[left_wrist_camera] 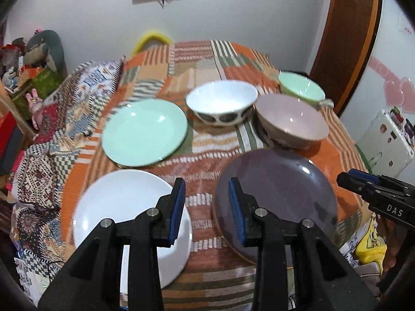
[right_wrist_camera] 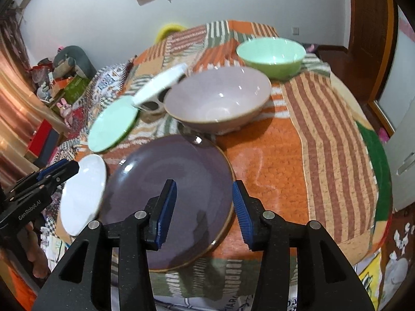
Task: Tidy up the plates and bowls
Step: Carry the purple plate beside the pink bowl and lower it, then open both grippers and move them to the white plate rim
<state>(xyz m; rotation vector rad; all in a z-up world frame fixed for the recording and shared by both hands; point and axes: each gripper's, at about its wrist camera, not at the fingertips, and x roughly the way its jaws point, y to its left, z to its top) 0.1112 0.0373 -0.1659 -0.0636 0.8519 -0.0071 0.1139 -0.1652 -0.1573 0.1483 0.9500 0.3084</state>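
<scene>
A round table draped in an orange patchwork cloth (left_wrist_camera: 207,160) holds three plates and three bowls. Taking the purple plate (left_wrist_camera: 277,194) as landmark: the white plate (left_wrist_camera: 124,207) lies to its left, the mint plate (left_wrist_camera: 145,132) beyond that, and the pink bowl (left_wrist_camera: 291,121) sits just behind the purple plate. The white patterned bowl (left_wrist_camera: 221,102) and green bowl (left_wrist_camera: 301,86) stand farther back, blurred. The left gripper (left_wrist_camera: 207,207) hangs spread, empty, between the near plates. The right gripper (right_wrist_camera: 205,207), also spread and empty, hovers over the purple plate's right edge, hiding part of its near rim.
</scene>
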